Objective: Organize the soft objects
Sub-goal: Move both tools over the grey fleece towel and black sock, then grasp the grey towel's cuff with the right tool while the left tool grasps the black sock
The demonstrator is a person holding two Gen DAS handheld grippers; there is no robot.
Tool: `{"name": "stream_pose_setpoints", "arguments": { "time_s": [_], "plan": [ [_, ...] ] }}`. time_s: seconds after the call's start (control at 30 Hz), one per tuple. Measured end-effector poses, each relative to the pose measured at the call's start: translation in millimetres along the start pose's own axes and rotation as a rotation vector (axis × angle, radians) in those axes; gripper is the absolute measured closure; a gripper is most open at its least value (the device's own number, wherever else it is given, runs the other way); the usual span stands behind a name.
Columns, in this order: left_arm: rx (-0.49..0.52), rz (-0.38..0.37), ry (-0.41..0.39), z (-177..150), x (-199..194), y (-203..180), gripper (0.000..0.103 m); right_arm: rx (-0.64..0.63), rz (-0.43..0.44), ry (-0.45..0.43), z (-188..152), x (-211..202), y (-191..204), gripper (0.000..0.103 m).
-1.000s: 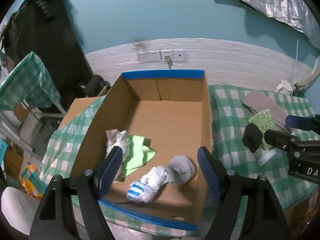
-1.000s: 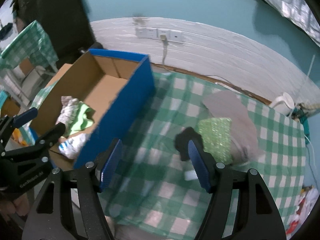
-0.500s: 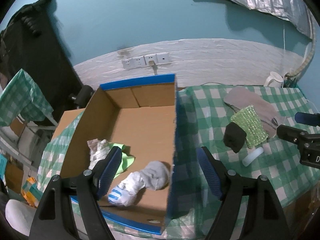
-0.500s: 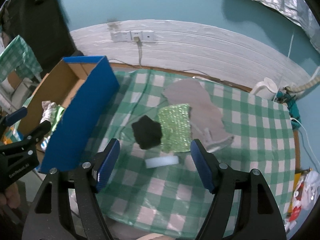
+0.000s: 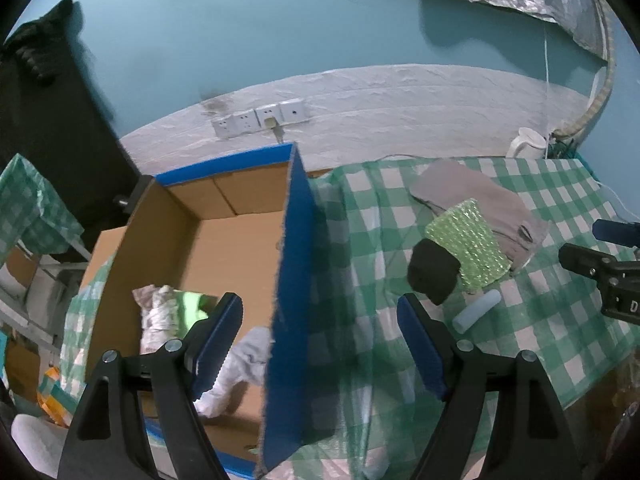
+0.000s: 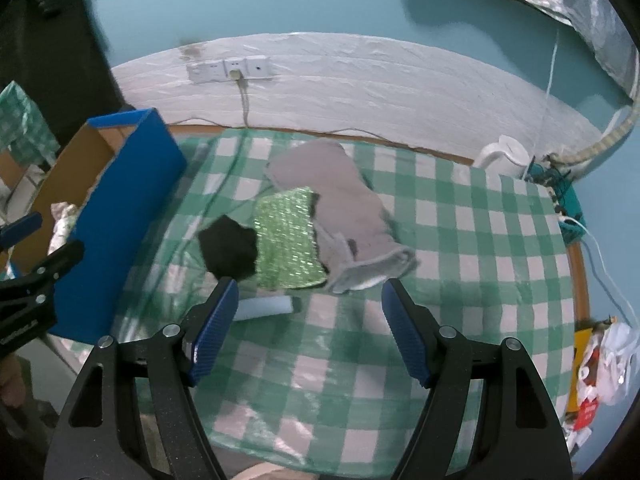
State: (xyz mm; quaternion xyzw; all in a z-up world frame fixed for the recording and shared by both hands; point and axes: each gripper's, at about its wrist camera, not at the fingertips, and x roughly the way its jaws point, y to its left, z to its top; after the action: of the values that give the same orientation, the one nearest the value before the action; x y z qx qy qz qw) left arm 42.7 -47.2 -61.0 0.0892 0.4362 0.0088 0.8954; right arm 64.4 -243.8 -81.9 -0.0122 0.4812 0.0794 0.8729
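Both grippers (image 5: 320, 332) (image 6: 308, 324) have swung rightward from the box (image 5: 292, 280) toward the cloths (image 6: 336, 216).

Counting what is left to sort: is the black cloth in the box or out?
Out. The black cloth lies on the checked tablecloth, beside the green sponge cloth, apart from the cardboard box.

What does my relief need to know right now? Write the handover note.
Left gripper: open, empty, over the cardboard box's blue side wall.
Right gripper: open, empty, above the checked tablecloth.
Done: a white cloth, a green cloth and a grey-white sock bundle lie in the box.
Left: black cloth, green sparkly cloth, grey cloth and pale foam roll on the tablecloth.
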Motion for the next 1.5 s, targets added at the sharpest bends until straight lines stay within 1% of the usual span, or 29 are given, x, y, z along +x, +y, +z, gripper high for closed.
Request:
{"name": "stream_pose_setpoints", "arguments": {
  "time_s": [0.13, 0.3, 0.5, 0.63, 0.73, 0.83, 0.97, 1.23, 1.37, 1.5],
  "plan": [
    [0.004, -0.021, 0.019, 1.6, 8.9, -9.4, 0.022, 0.016, -0.009, 0.024, -2.1, 12.6, -13.9, 0.029],
    [0.026, -0.029, 0.028, 9.0, 23.2, -25.5, 0.022, 0.004, -0.023, 0.043, -2.0, 27.5, -27.7, 0.029],
    [0.067, -0.029, 0.049, 14.2, 46.2, -44.1, 0.022, -0.018, -0.032, 0.045, 9.0, 42.3, -39.5, 0.028],
    [0.105, -0.038, 0.075, 14.0, 59.1, -54.8, 0.022, -0.056, -0.031, 0.056, 19.3, 53.8, -42.0, 0.028],
    [0.122, -0.043, 0.08, 14.1, 65.0, -60.7, 0.022, -0.099, -0.035, 0.064, 26.9, 64.8, -41.4, 0.026],
    [0.126, -0.054, 0.09, 16.3, 71.6, -65.6, 0.021, -0.128, -0.022, 0.074, 32.1, 75.5, -39.2, 0.026],
    [0.12, -0.064, 0.099, 22.3, 83.9, -70.2, 0.021, -0.134, -0.008, 0.092, 36.3, 89.8, -37.8, 0.026],
    [0.113, -0.097, 0.119, 30.5, 105.1, -79.8, 0.021, -0.163, -0.019, 0.131, 36.7, 118.0, -38.4, 0.026],
    [0.135, -0.112, 0.118, 32.7, 112.3, -87.4, 0.021, -0.181, -0.006, 0.145, 33.4, 130.0, -39.6, 0.026],
    [0.158, -0.104, 0.129, 31.4, 121.3, -93.2, 0.021, -0.179, 0.002, 0.18, 28.6, 145.3, -41.2, 0.026]
  ]
}}
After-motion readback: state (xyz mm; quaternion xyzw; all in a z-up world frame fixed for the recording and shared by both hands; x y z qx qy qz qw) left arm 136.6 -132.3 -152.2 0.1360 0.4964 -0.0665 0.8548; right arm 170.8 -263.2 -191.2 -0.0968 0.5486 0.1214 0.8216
